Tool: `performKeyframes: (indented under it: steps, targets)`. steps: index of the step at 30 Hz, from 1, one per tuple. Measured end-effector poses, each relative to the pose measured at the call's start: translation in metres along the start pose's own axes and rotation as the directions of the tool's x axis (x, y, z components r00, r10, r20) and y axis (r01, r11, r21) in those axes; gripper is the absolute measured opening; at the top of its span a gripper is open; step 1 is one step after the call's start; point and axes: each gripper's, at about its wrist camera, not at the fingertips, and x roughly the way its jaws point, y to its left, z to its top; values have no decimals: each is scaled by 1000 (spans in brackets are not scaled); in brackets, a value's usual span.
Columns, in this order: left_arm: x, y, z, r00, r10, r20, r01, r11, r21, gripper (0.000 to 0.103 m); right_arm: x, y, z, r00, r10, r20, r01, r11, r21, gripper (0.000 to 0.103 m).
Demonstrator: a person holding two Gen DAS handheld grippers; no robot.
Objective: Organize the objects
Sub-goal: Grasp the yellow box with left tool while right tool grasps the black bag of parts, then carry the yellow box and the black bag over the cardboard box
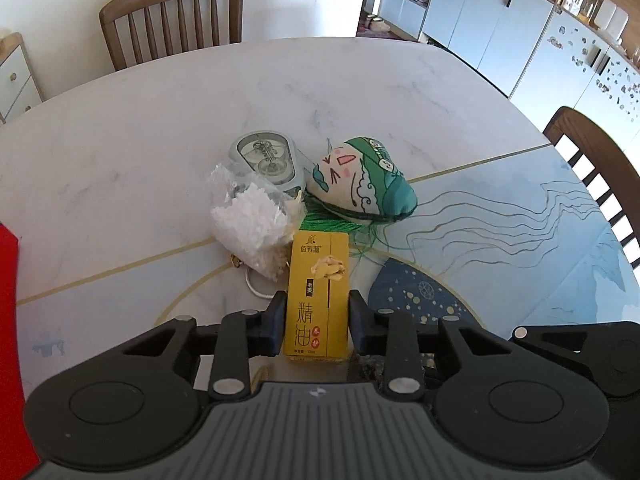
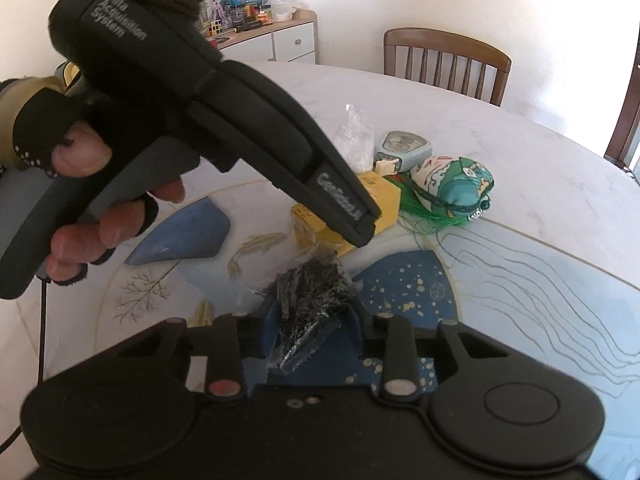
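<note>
Left gripper (image 1: pixel 317 316) jaws clamp a yellow carton (image 1: pixel 318 296) mid-worktop (image 1: pixel 160 128); right gripper (image 2: pixel 310 320) jaws pinch a crinkled dark packet (image 2: pixel 308 300); wooden chair (image 1: pixel 172 20) and white cabinets (image 1: pixel 488 16) beyond

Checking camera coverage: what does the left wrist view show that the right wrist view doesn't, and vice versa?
Left wrist only: the left gripper head-on, shut on the upright yellow cardboard box, a red object at the left edge, and tall white cabinets.

Right wrist only: the right gripper shut on a crinkled clear packet of dark pieces, and the gloved hand holding the left gripper's handle.

Both: the box, the green-and-cream stuffed fabric head, the grey rounded plastic case, and the marble-patterned table.
</note>
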Motion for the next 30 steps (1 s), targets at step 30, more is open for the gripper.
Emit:
performKeyframes:
  steps: [30]
  targets:
    - [-160, 67, -61, 987, 40, 156, -9, 982, -191, 30, -86, 36, 23, 997, -16, 69, 2, 979, 206, 31]
